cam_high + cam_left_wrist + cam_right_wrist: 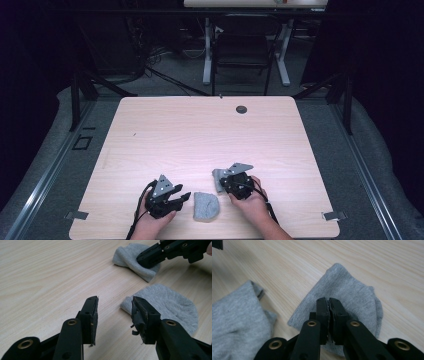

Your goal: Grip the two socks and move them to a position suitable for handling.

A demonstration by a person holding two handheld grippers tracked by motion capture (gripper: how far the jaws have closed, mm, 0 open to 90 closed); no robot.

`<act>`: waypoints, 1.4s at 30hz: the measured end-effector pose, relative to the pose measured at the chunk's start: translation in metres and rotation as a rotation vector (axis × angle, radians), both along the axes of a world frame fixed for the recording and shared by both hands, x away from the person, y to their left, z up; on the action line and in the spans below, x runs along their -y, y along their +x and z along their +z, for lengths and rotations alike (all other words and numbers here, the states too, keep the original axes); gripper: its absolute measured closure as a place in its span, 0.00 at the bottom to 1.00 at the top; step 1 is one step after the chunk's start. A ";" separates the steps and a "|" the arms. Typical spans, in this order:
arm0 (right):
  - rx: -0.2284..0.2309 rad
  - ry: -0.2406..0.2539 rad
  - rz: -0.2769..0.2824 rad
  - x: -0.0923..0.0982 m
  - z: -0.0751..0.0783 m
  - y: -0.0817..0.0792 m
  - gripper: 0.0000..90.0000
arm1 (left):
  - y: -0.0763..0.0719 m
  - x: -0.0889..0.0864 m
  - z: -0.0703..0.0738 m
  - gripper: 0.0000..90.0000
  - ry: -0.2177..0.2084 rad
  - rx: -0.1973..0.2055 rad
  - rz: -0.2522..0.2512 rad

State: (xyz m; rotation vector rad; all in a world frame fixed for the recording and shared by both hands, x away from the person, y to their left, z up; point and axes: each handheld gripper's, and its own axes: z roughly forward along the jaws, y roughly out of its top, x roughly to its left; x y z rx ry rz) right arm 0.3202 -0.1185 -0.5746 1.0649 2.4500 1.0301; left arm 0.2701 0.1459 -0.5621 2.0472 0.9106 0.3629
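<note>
Sock you hold: grey knit, folded, pinched in your right gripper.
Second sock: grey, flat, at 3 o'clock of your left gripper, jaws wide, empty.

High cam overhead; claw cams close, sharing socks.

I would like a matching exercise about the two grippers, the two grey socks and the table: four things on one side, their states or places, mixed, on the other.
Things:
1. left gripper
2. right gripper
3. sock near the table edge
4. table grommet

States or places:
A. lies flat, not gripped
B. far side of the table
C. jaws open, nothing between them
D. jaws shut on the other sock

Pairs: 1-C, 2-D, 3-A, 4-B
</note>
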 end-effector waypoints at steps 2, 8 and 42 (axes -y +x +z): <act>-0.001 0.003 0.009 -0.005 0.000 0.001 0.96 | 0.000 0.000 0.000 0.62 -0.002 -0.002 0.002; -0.002 0.009 0.016 -0.021 -0.001 0.006 0.95 | 0.001 -0.001 -0.001 0.62 0.004 -0.001 0.002; 0.111 0.058 -0.009 0.011 0.043 -0.035 0.63 | 0.000 0.001 -0.003 0.61 0.010 -0.003 0.001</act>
